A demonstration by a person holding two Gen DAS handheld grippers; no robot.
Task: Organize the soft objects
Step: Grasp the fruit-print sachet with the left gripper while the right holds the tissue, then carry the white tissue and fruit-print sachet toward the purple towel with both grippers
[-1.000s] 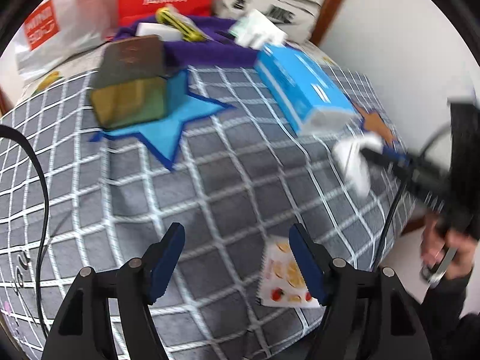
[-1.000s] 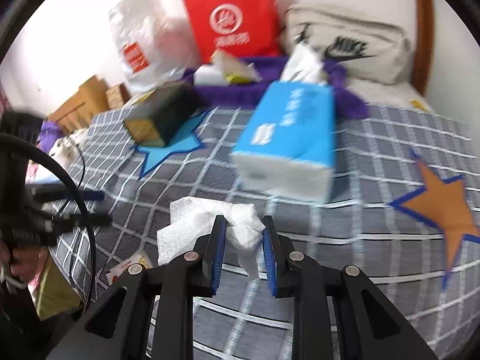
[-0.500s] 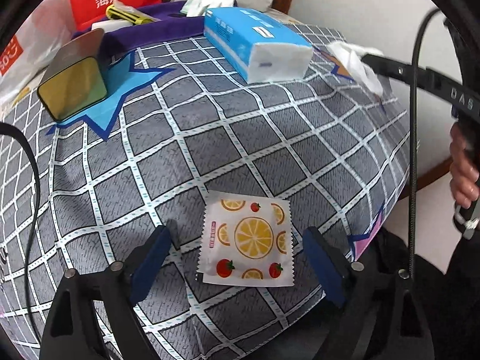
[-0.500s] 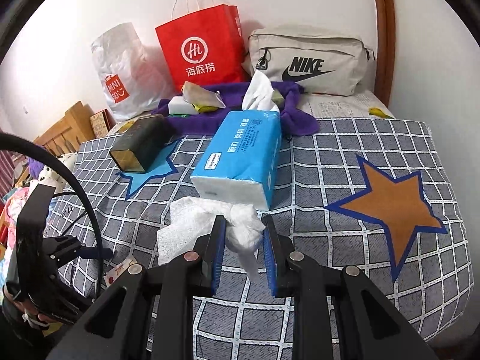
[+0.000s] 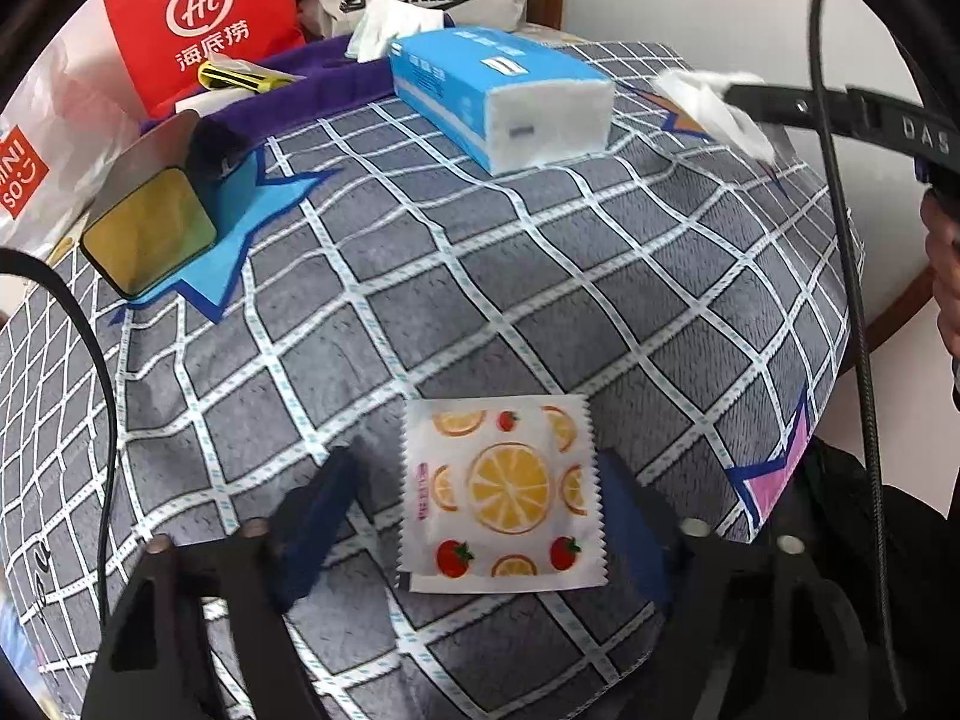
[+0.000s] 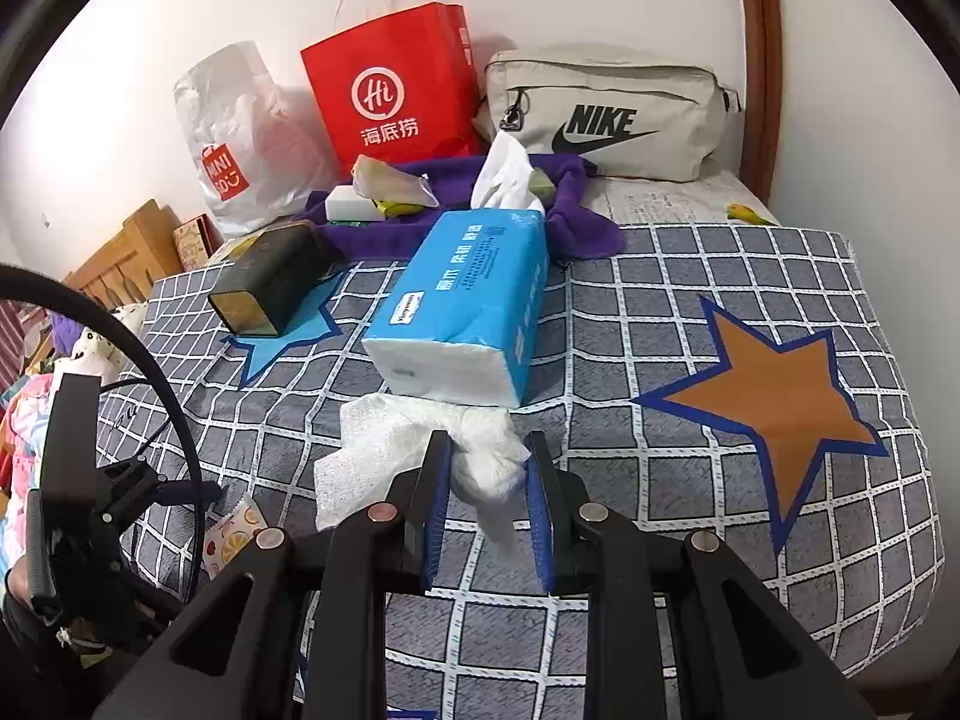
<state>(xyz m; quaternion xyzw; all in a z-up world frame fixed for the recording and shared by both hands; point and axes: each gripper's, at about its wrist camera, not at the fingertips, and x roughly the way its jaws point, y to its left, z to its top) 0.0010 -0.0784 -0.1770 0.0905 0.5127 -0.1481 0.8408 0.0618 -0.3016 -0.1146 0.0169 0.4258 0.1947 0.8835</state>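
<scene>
A: Item one, left gripper?

B: I have it spread wide, gripping nothing. The fruit-print packet lies flat on the bed between its blue pads, near the bed's front edge. I cannot tell whether either pad touches the packet.

A: Item two, right gripper?

B: Clenched on a crumpled white tissue. The wad sits between the fingers, and loose ends spill out to the left and hang below. I am holding it above the bed, just in front of the tissue pack.

A: Item three, the pack itself?

B: Blue, lying on the grey checked cover, one white sheet sticking out of its far end.

A: Remaining stock?

B: Dark box on a blue star patch, left of the pack. Orange star patch on the right. Purple cloth behind the pack, with small packets on it. At the wall: red bag, white plastic bag, grey Nike bag.
</scene>
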